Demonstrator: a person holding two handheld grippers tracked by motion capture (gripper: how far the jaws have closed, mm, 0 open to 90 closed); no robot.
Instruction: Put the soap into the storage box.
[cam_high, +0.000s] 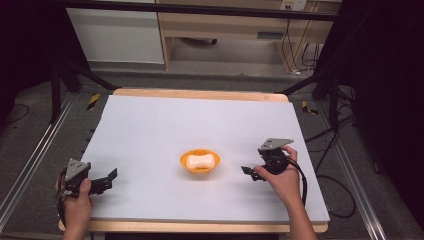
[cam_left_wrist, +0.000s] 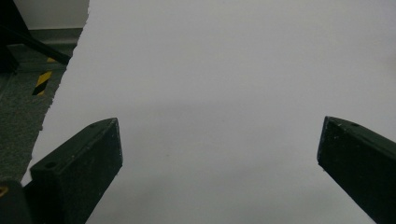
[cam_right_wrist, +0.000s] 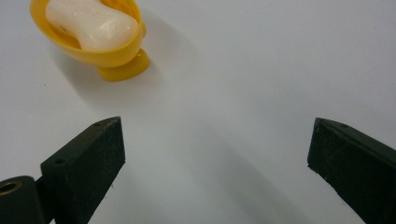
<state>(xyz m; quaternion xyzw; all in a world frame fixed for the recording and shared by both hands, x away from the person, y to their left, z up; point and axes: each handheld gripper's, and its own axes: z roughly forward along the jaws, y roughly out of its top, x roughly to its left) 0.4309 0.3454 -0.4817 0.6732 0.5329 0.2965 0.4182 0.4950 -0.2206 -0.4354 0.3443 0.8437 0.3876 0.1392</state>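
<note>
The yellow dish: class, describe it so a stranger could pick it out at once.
Start at the large white sheet covering the table. Near its middle, between the left claw and right claw, sits a small yellow plastic footed dish. It alone is coloured, cradling a white bar of soap.

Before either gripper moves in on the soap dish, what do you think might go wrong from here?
1. The glossy white bar of soap sits loose in the small yellow plastic dish; it could slip from the open right gripper.
2. The dish stands on a narrow foot, so a sideways nudge might tip it.
3. The left gripper is far from the dish and cannot steady it.
</note>
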